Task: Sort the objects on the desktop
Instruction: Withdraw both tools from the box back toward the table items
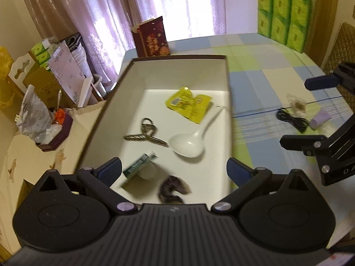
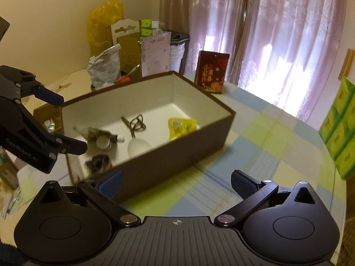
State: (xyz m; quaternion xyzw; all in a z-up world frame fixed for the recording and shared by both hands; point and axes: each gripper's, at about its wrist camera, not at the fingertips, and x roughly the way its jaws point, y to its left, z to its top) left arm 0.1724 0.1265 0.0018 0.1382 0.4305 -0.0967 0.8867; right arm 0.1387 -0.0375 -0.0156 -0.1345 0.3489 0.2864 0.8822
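Note:
A brown box (image 1: 177,57) with a white inside stands on the checked tablecloth. It holds a yellow packet (image 1: 188,104), keys (image 1: 146,133), a white spoon (image 1: 188,146), a blurred green tube (image 1: 139,164) by a pale roll, and a dark scrunchie (image 1: 173,188). My left gripper (image 1: 174,168) hangs open over the box's near end, nothing between its fingers. The right wrist view shows that left gripper (image 2: 64,122) above the box (image 2: 177,155). My right gripper (image 2: 176,178) is open over the cloth beside the box. A black cable (image 1: 292,119), a purple object (image 1: 320,118) and a clear packet (image 1: 296,104) lie below the right gripper (image 1: 308,112).
A red gift box (image 1: 153,37) stands just behind the brown box. Green tissue packs (image 1: 284,15) are stacked at the table's far right corner. A cluttered side table (image 1: 44,110) with bags and cartons sits left of the box. Curtains hang behind.

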